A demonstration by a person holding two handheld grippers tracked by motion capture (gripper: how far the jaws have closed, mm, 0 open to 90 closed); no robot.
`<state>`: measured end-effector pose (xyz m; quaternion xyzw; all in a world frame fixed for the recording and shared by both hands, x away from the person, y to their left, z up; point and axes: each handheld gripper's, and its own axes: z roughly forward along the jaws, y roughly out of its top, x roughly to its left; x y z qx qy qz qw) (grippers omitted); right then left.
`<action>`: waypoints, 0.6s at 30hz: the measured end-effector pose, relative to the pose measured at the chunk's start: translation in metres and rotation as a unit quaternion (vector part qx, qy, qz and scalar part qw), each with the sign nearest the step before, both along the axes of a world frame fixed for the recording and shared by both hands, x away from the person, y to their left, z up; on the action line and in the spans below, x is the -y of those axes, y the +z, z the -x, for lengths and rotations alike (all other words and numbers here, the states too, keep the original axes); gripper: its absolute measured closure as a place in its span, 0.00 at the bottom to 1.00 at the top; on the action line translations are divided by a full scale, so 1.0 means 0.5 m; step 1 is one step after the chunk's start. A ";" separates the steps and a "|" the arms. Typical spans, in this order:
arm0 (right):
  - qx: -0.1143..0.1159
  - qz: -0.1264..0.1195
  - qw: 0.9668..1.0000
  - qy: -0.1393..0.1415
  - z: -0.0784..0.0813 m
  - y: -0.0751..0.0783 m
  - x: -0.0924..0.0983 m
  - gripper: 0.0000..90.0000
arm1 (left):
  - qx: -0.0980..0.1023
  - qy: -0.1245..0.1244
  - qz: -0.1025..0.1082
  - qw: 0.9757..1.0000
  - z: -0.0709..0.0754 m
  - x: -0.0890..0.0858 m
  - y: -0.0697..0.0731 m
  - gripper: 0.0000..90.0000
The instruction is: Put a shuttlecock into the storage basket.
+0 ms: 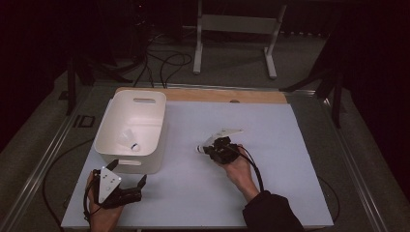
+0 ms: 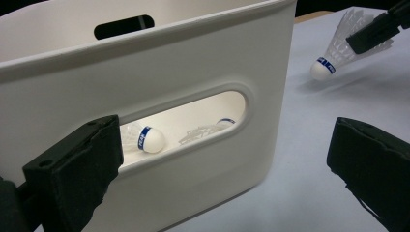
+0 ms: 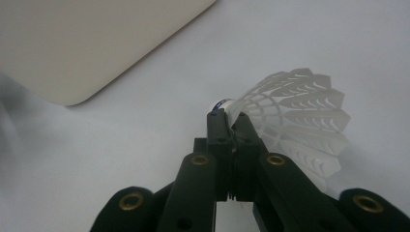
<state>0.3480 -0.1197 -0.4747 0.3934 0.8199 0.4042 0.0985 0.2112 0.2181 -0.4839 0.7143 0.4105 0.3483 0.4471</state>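
A: How is the right gripper (image 3: 231, 126) seen?

B: It is clamped on the skirt of a shuttlecock (image 3: 295, 121), held just above the table (image 1: 203, 193), right of the white bin (image 1: 112, 145).

A: And the left gripper (image 2: 222, 164)?

B: Its jaws are spread wide, empty, at the bin's near wall. Another shuttlecock (image 2: 145, 139) is seen inside the bin.

Shuttlecock (image 1: 202, 147) right of bin (image 1: 153, 126) (another shuttlecock (image 1: 133, 145) inside) on table (image 1: 270, 145)
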 end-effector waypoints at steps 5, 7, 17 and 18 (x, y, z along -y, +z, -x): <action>0.005 0.000 1.000 -0.003 0.000 0.011 0.003 0.99 | 0.000 0.000 0.000 1.000 0.000 0.000 0.000 0.00; 0.008 0.001 1.000 -0.003 -0.001 0.014 0.004 0.99 | 0.000 0.000 0.000 1.000 0.000 0.000 0.000 0.00; 0.015 -0.005 1.000 -0.009 -0.007 0.039 0.007 0.99 | 0.000 0.000 0.000 1.000 0.000 0.000 0.000 0.00; 0.016 -0.006 1.000 -0.010 -0.008 0.041 0.007 0.99 | 0.000 0.000 0.000 1.000 0.000 0.000 0.000 0.00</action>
